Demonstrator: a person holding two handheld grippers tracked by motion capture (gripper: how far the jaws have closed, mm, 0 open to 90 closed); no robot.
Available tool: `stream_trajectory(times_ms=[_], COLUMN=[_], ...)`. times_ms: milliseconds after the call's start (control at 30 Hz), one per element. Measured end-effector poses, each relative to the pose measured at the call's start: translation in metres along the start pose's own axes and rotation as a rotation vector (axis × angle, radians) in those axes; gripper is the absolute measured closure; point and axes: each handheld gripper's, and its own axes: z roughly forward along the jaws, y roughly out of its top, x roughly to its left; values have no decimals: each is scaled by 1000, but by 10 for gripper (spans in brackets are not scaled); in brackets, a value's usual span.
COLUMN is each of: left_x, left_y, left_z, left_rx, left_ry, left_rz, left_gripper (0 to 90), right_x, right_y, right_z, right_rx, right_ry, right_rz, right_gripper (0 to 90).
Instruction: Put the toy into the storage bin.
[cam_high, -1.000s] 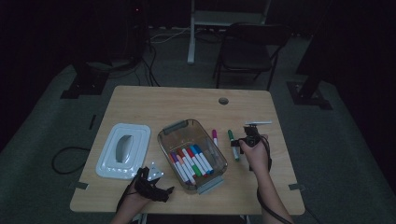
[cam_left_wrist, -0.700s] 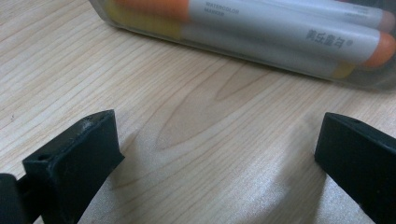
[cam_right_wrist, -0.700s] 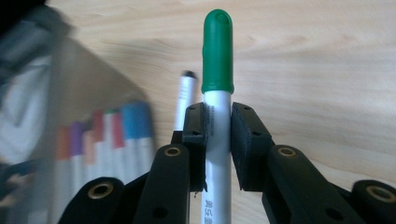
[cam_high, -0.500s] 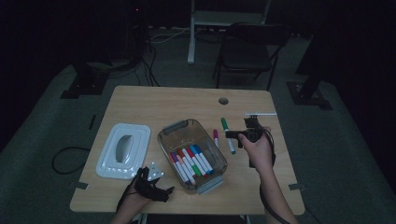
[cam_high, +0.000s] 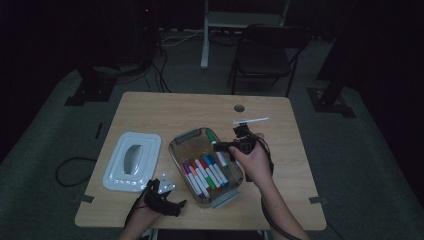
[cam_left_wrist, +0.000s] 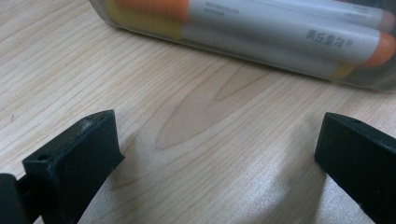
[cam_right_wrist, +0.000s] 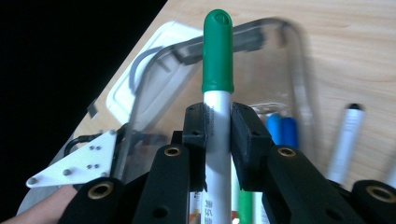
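Clamping green marker (cam_right_wrist: 217, 56) upright (over bin (cam_right_wrist: 299, 60)), right gripper (cam_right_wrist: 218, 126)

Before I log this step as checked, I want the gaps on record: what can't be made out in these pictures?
- Green-capped marker: lower barrel hidden between the right gripper's fingers in the right gripper view; its print is cut off by the bottom edge.
- Clear bin: in the high view, dim and small, so marker labels are unreadable.
- Orange markers: in the left gripper view, cut off by the top edge.
- White lid: blurred in the right gripper view.
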Motion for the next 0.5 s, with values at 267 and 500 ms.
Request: stream_trajectory(times_ms=[267, 500], left_x=[0, 0], left_y=[0, 0], left_z=[0, 0], left_rx=[1, 0], left_ry=[-1, 0], left_rz=[0, 0], left_gripper=[6, 6], right_x=[24, 34], right_y=[-6, -16], right_z=[42, 79], right_rx=[106, 222], right_ry=[27, 24], right_rz=[-39, -55], right_gripper=[767, 766])
